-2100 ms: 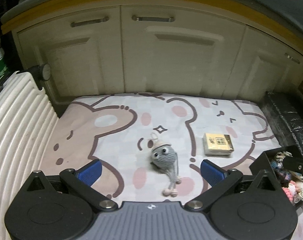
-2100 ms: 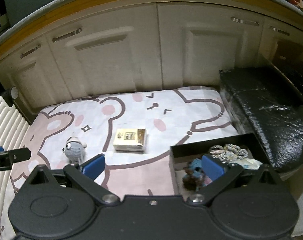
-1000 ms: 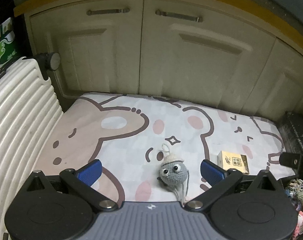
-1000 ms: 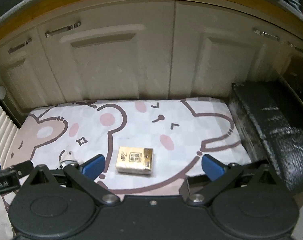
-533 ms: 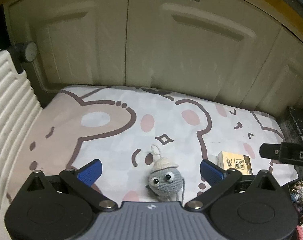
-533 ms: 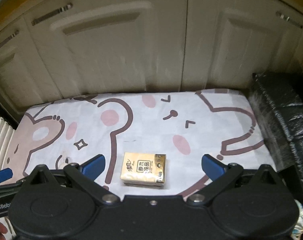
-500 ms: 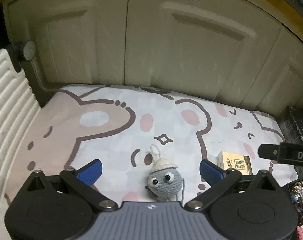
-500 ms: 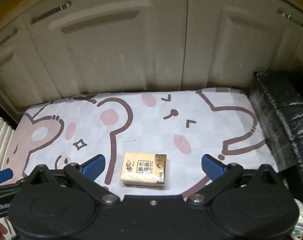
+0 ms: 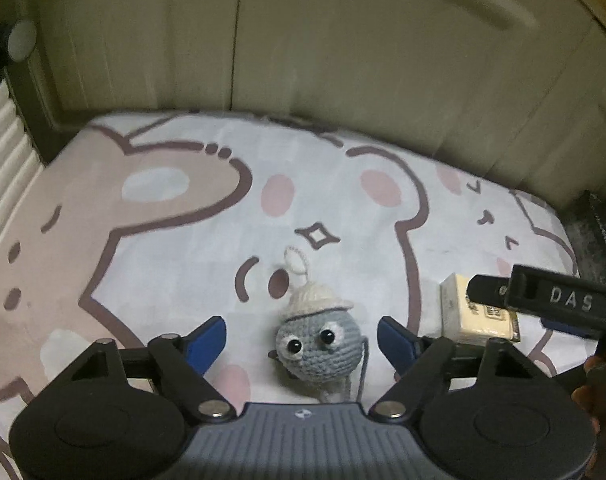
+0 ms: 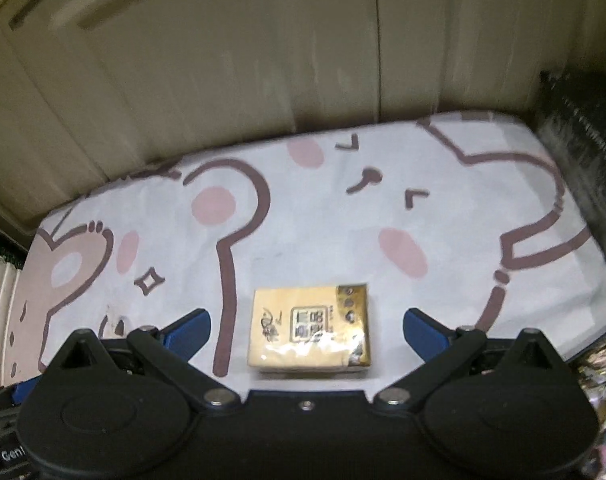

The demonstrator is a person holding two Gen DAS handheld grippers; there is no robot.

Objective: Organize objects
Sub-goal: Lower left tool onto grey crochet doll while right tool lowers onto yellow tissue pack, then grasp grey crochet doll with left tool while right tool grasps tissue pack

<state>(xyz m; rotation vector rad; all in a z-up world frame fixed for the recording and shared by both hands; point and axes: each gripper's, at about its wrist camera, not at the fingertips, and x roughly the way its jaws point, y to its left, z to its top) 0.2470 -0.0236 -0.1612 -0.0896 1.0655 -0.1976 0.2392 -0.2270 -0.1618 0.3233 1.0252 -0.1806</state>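
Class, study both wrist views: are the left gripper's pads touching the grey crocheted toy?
Apart. In the left wrist view the crocheted toy sits between the closing jaws of the left gripper, with mat visible on each side between pad and toy.

Bear-print mat (image 9: 175,240) bearing crochet toy (image 9: 318,346) and tissue pack (image 10: 309,326).

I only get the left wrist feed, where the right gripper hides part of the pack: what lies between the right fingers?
Observer: The pack lies flat on the mat, centred between the fingers of the right gripper.
Operator: Are they touching it?
Observer: No, they are wide open, with bare mat on each side of the pack.
Operator: Which face is up?
Observer: The printed face, with a gold strip along its right end.
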